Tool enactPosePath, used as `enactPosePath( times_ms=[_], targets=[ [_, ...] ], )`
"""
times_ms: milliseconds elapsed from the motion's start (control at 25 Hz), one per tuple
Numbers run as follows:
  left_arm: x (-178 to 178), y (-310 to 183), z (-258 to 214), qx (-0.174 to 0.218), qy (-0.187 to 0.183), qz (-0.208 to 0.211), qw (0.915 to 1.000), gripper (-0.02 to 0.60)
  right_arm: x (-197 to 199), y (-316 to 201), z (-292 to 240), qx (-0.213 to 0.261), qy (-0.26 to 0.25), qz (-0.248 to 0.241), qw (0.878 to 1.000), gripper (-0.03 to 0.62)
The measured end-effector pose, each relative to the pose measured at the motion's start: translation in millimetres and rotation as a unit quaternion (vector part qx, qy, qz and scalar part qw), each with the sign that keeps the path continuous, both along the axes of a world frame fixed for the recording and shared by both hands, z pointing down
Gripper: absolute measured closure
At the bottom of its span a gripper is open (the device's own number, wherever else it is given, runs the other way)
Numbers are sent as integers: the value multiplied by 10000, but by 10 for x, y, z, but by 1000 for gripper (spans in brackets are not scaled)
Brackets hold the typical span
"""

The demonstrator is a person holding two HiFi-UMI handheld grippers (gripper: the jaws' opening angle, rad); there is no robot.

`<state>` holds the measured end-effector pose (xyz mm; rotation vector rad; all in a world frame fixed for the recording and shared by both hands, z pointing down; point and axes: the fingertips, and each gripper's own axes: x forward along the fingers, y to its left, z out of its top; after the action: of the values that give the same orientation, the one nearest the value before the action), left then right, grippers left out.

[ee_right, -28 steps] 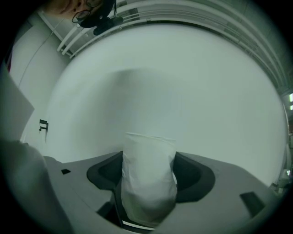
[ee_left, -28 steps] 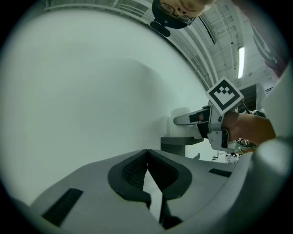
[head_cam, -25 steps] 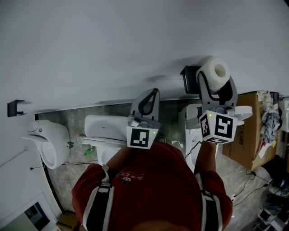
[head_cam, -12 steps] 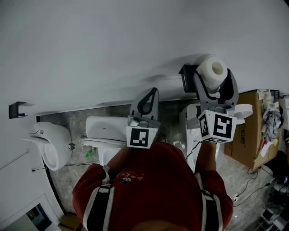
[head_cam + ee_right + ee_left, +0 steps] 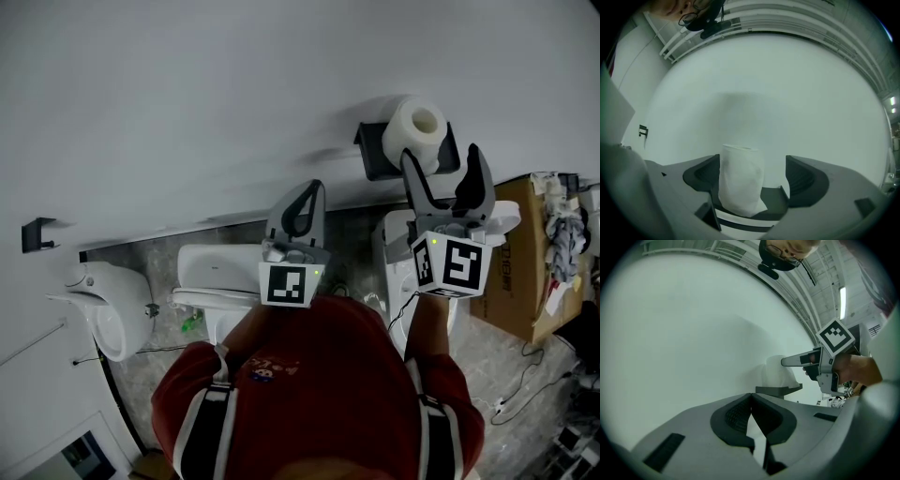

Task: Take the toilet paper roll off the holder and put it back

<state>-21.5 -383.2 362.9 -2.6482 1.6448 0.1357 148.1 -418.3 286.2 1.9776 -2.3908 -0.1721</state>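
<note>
Toilet paper roll (image 5: 414,131) standing upright on its dark holder (image 5: 373,161) against the white wall (image 5: 234,94), just ahead of the right tongs (image 5: 441,157); their jaws have just been opening and now stand spread wide, the roll framed in the gap with neither pad pressing it; left tongs (image 5: 312,190), well to the left, pressed together and empty; the put-back looks done, with seemingly only backing away left.
</note>
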Motion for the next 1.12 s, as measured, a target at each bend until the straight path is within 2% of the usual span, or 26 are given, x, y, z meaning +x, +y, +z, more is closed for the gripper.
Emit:
enactPosePath(
  times_ms=[680, 880, 1120],
  targets=[
    [649, 584, -55, 232, -250, 102, 9994, 563, 869, 869, 464, -328, -347, 289, 9984, 148],
    [684, 751, 35, 77, -386, 1, 9992, 563, 952, 1068, 798, -609, -443, 265, 9968, 148],
    [645, 887, 110, 112, -393, -136, 9991, 563, 939, 1204, 1104, -765, -564, 178, 9953, 148]
  ],
)
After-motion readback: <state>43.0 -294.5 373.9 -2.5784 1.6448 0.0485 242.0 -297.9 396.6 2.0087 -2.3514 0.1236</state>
